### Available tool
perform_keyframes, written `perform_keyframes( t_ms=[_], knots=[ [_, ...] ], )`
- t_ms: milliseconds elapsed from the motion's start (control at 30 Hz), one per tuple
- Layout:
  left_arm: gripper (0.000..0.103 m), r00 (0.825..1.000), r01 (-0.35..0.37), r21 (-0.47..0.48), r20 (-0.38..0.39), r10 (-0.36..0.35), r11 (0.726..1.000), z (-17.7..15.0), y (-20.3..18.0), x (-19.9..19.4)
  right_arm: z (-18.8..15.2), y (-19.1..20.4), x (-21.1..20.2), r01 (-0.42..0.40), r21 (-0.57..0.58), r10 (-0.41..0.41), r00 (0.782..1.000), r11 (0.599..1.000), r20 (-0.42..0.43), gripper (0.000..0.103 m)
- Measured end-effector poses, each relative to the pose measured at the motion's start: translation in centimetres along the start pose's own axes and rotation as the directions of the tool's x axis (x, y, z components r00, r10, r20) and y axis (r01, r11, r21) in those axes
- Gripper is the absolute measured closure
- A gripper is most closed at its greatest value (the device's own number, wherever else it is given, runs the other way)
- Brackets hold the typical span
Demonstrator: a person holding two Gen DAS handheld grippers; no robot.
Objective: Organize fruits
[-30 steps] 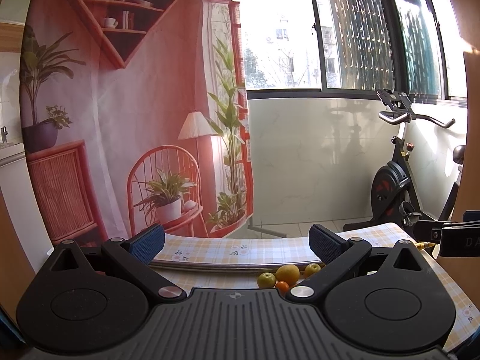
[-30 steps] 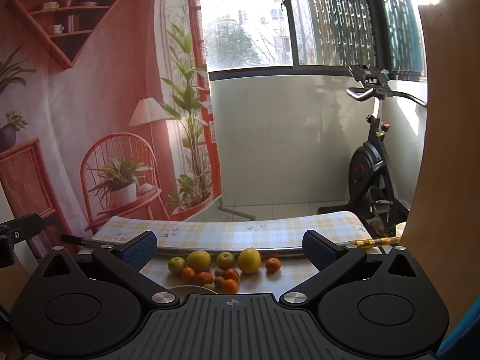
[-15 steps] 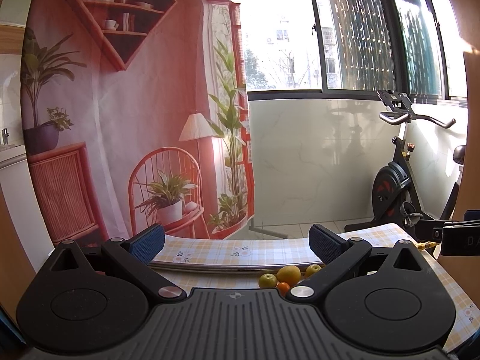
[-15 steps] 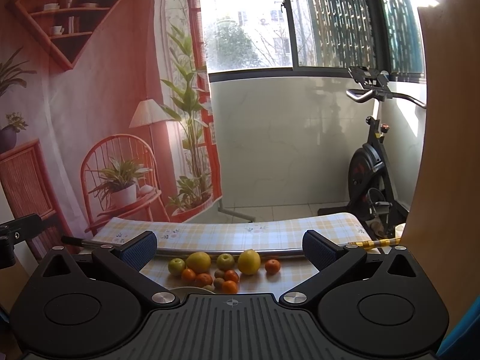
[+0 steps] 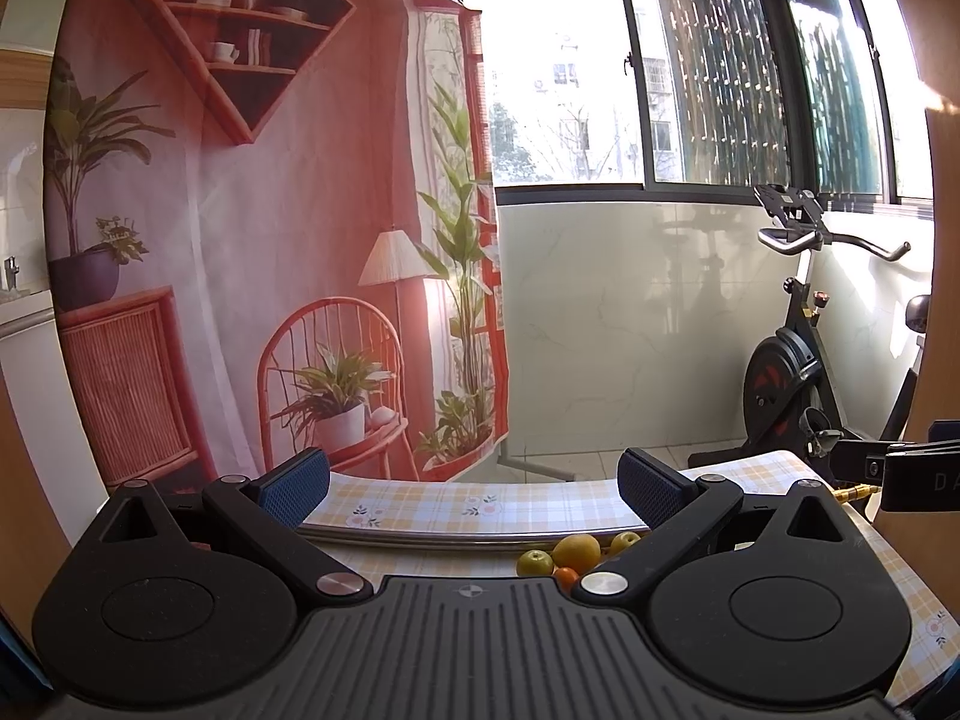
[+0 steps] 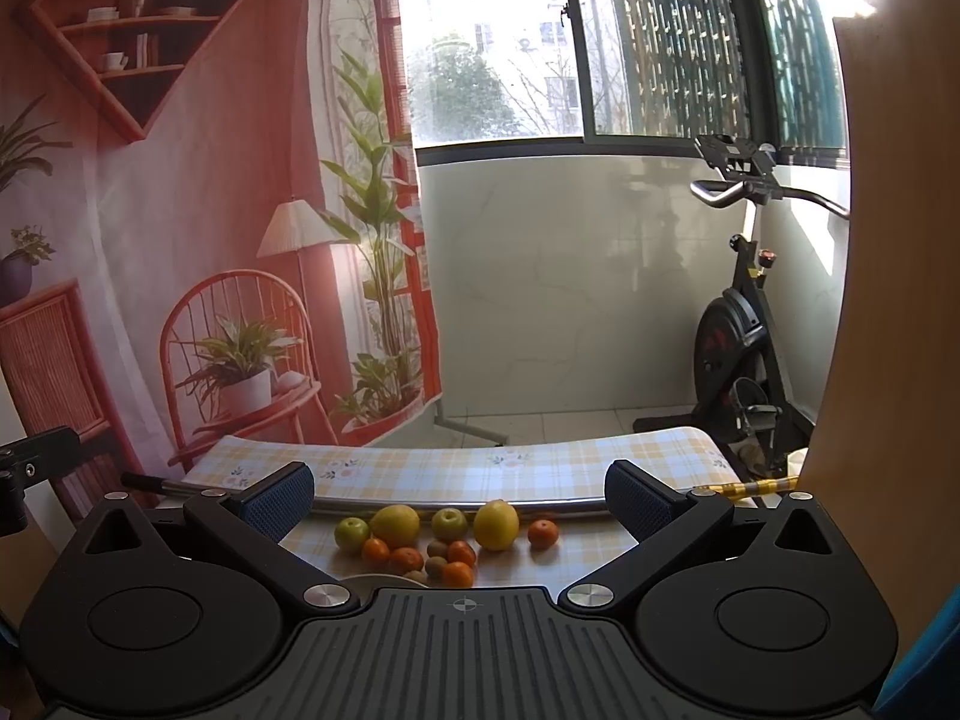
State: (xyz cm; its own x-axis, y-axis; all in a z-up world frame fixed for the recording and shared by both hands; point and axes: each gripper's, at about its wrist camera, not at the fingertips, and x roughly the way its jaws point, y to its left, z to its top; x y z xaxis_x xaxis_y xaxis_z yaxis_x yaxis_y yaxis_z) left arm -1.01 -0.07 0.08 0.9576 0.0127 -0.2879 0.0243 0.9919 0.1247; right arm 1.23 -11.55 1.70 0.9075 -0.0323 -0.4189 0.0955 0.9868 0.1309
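Left wrist view: left claw (image 5: 474,483) is hanging wide open, empty. Right claw (image 6: 459,495) likewise, hovering over fruits (image 6: 447,537) clustered on checked surface (image 6: 420,471). Judging them round, firm, prone to rolling; gripping across each middle looks safest.

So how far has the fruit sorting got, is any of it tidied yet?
Nothing looks sorted. The fruits lie loose in one cluster on the checked tablecloth: lemons, green apples, small oranges and kiwis mixed together. Nothing is in hand: the left tongs and right tongs are both open and empty, held short of the fruit. A white rim, perhaps a plate, peeks out nearby. All the sorting remains.
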Motion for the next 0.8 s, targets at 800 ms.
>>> perform_keyframes(
  t_ms=[800],
  knots=[
    [0.0, 1.0, 0.011, -0.077, -0.018, -0.012, 0.997, -0.5, 1.6, 1.4, -0.1, -0.3, 0.1, -0.009, -0.003, 0.009, 1.0, 1.0, -0.004, 0.0]
  ],
)
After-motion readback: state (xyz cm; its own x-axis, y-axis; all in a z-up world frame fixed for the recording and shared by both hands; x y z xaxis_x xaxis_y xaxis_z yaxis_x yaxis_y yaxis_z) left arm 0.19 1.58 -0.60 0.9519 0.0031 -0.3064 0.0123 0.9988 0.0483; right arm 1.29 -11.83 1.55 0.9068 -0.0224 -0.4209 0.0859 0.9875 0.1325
